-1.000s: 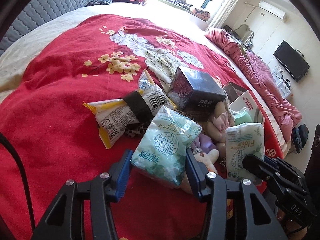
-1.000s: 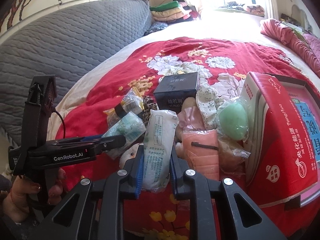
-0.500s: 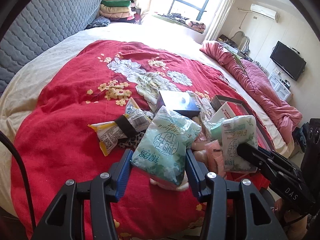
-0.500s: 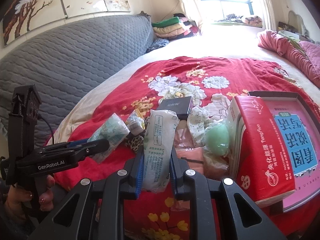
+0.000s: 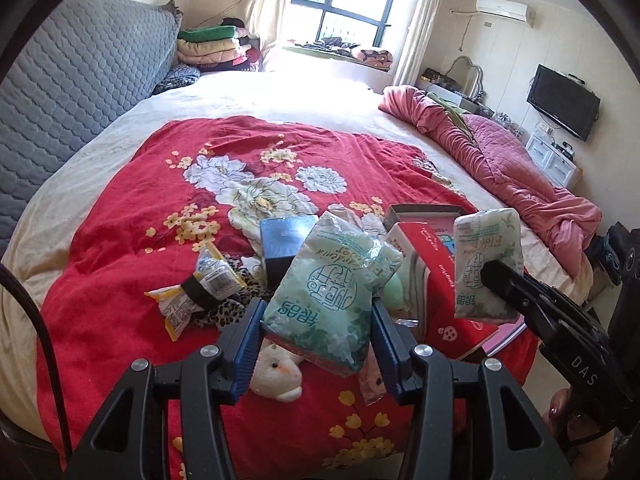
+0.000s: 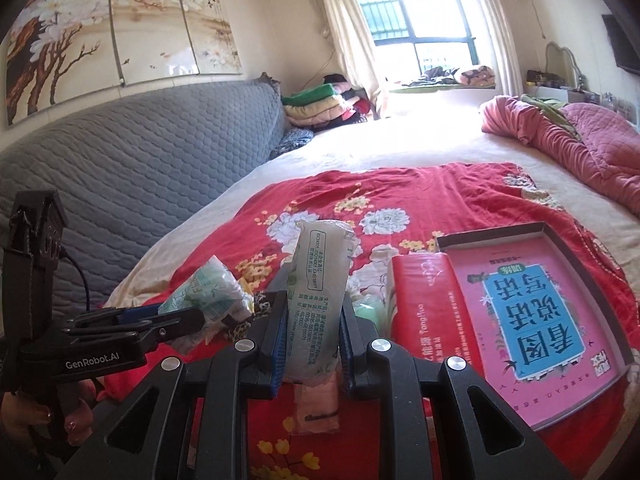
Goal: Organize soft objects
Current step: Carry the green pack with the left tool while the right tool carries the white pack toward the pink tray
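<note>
Left hand-held gripper (image 5: 316,344) clamps a green tissue pack (image 5: 332,296); right hand-held gripper (image 6: 312,344) clamps a white tissue pack (image 6: 318,300). Both packs have risen off the pile on the red bedspread (image 5: 120,280) since a second ago. Likely carrying onward for sorting.

Left gripper (image 5: 318,330): held tilted downward; blue pads (image 5: 249,330) pressed on both sides of a green tissue pack (image 5: 332,292).
Right gripper (image 6: 313,338): angled slightly downward; jaws set narrow, clamped on a white tissue pack (image 6: 318,292) stood on end.
Left hand (image 6: 60,420): wrapped round the handle, fingernails seen.
</note>
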Action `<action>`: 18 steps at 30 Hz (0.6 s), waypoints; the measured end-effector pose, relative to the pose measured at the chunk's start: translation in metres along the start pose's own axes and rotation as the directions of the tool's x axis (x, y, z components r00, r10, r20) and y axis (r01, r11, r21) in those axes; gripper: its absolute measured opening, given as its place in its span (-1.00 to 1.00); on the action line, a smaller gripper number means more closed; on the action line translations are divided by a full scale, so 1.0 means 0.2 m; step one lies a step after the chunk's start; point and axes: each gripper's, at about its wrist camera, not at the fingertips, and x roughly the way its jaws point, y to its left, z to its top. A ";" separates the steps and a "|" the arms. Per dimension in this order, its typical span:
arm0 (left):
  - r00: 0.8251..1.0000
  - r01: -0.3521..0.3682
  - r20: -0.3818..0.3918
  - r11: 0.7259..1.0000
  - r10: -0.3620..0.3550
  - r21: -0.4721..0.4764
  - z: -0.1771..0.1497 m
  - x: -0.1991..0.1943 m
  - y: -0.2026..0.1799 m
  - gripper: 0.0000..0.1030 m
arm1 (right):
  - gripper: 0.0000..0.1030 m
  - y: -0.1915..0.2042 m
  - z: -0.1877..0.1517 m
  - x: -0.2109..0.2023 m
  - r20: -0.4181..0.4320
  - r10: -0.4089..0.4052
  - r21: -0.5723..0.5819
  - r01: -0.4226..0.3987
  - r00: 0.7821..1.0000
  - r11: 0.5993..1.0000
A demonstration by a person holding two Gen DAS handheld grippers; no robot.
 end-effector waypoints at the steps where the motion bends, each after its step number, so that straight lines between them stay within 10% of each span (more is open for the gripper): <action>1: 1.000 0.007 0.000 1.000 -0.007 0.004 0.01 0.00 -0.03 -0.01 | -0.56 -0.02 0.01 -0.02 0.009 -0.004 0.007 0.004 1.000 1.000; 18: 0.989 0.139 -0.070 0.973 -0.128 0.184 0.12 0.21 -0.68 -0.01 | -0.56 -0.48 0.05 -0.25 0.109 -0.253 0.128 0.239 0.961 0.963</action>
